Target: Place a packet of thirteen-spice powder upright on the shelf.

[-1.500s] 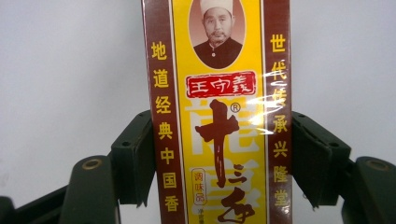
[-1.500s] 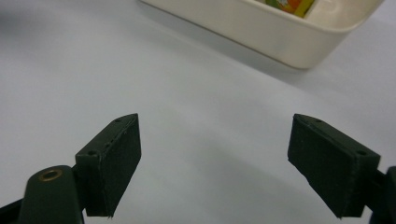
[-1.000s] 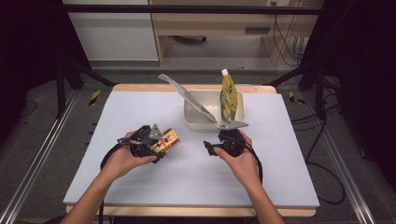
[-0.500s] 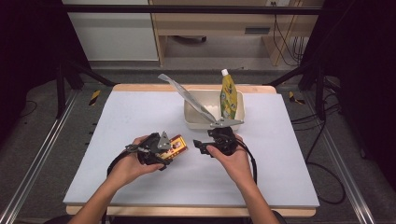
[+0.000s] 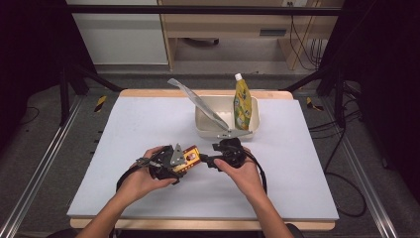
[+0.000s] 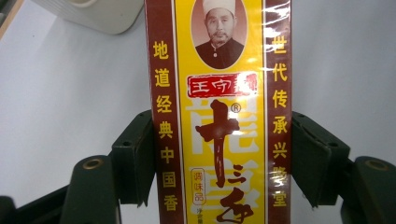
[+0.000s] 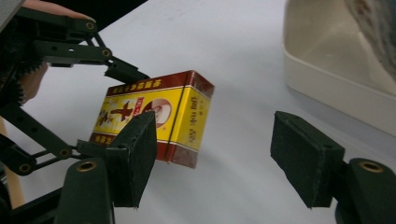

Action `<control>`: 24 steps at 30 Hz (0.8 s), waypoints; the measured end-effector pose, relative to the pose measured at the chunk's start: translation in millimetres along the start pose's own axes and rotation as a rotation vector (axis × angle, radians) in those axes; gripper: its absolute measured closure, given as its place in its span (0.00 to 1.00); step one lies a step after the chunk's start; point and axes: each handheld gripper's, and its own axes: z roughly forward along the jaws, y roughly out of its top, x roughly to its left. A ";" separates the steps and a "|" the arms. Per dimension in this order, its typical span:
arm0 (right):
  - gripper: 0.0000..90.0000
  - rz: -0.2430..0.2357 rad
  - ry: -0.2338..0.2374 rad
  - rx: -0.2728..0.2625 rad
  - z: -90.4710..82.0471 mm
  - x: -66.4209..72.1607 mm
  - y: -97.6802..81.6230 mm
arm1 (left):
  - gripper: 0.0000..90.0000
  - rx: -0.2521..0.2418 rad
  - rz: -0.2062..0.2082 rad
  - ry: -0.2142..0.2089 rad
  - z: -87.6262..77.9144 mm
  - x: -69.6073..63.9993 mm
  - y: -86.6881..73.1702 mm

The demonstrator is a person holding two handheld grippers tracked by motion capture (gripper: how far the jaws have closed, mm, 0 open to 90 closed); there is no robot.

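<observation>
A yellow and maroon spice box (image 5: 190, 155) hangs just above the white table, with my left gripper (image 5: 184, 159) shut on its long sides. In the left gripper view the box (image 6: 219, 116) stands between both pads (image 6: 135, 163), which press on its maroon edges. My right gripper (image 5: 206, 160) points left at the box's free end. Its jaws have just been closing and still stand apart. In the right gripper view the box (image 7: 154, 116) lies just beyond the left pad (image 7: 137, 149), and the pads touch nothing.
A cream tub (image 5: 204, 130) stands at the back middle of the table. A yellow spouted pouch (image 5: 241, 101) stands upright in it, and a silver foil packet (image 5: 198, 101) leans out over its left rim. The tub is close behind my right gripper.
My left hand has carried the box to the right, toward the table's middle. The right gripper has swung left to face the box, and its jaws have narrowed.
</observation>
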 end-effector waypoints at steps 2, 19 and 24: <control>0.35 -0.002 0.006 0.004 1.6 1.1 0.3 | 0.35 -0.010 -0.002 0.002 0.8 -1.4 1.4; 0.36 0.042 0.039 -0.005 -4.7 -8.7 1.9 | 0.35 -0.074 0.050 0.022 2.5 -9.6 25.5; 0.36 0.048 0.058 0.012 -2.7 -9.2 1.4 | 0.35 -0.093 0.074 0.032 1.7 -13.6 29.4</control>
